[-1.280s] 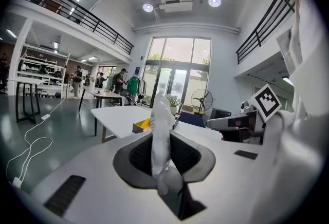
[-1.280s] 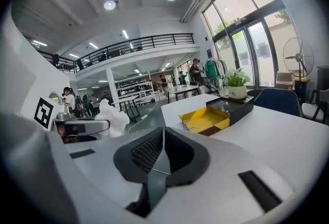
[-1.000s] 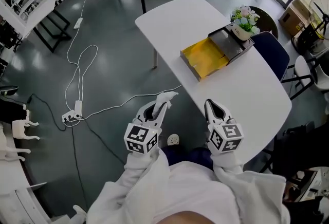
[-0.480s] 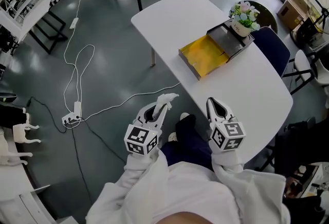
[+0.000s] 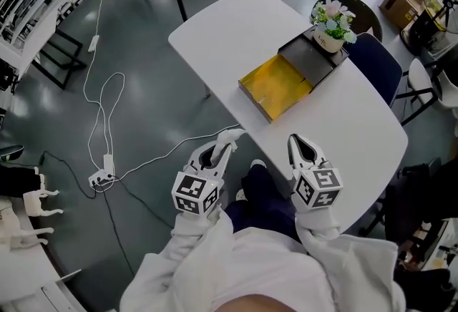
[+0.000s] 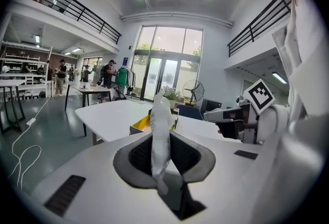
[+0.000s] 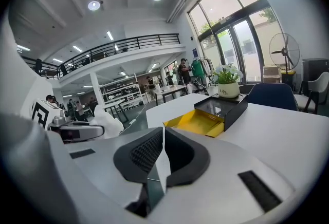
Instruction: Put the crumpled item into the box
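The left gripper (image 6: 162, 138) has its jaws clamped on the crumpled white item (image 6: 160, 115), which stands upright between the dark pads and pokes out past their tips. In the head view it sits at lower centre, over the grey floor just left of the table's near edge. The right gripper (image 7: 163, 152) has its jaws pressed together with nothing between them; in the head view it lies lower right of centre, over the near edge of the white table (image 5: 229, 31). Well apart from both, upper right of centre, the box (image 5: 275, 85) lies open on the table, yellow inside, its dark lid (image 5: 311, 60) folded back. A potted plant (image 5: 330, 21) stands at the lid's upper-right edge. A white cable (image 5: 107, 110) loops across the floor at left.
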### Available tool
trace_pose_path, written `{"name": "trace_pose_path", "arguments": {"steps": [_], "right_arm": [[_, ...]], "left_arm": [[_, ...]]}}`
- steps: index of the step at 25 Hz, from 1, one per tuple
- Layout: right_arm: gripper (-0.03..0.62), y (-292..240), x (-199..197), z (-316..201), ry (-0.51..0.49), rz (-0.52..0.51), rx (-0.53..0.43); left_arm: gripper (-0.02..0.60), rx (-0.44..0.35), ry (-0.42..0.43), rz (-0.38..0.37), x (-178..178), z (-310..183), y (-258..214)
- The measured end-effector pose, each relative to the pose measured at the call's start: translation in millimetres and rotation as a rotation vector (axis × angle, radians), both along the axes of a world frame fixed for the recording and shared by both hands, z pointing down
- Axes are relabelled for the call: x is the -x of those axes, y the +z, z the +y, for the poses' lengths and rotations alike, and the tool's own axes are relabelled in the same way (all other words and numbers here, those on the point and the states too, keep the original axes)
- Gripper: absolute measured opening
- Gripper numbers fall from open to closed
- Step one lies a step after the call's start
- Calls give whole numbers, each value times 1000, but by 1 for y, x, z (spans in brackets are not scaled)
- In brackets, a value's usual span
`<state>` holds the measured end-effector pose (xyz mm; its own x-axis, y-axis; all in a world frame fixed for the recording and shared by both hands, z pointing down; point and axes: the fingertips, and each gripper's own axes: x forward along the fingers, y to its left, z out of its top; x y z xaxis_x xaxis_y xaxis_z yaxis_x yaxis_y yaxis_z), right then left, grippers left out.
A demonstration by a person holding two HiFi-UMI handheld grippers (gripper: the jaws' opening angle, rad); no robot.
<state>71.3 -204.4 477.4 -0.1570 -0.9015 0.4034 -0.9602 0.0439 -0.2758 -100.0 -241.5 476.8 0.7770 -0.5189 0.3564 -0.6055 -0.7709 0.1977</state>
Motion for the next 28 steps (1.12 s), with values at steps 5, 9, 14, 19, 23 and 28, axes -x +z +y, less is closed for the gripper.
{"name": "trace_pose_path", "arguments": {"steps": [5,9,14,19,23,28], "right_arm": [[37,4,-16,-18,13,1,16],[37,11,-30,-27,35,-15,36],[37,23,-43,-37,64,-40,54],[37,38,-57,-50,87,-66,69],[37,45,-66,-61,101,-80,75],[37,56,-75,-68,117,-95,97]], "left_arm": [[61,2,36,-3,-23,-28,1],[61,8,81,-12,-47,-44,4],[61,22,159,-34,-81,-62,11],[61,30,216,-39,-117,-83,18],[61,60,246,-39,-139,-101,26],[61,122,239,2,-164,-130,35]]}}
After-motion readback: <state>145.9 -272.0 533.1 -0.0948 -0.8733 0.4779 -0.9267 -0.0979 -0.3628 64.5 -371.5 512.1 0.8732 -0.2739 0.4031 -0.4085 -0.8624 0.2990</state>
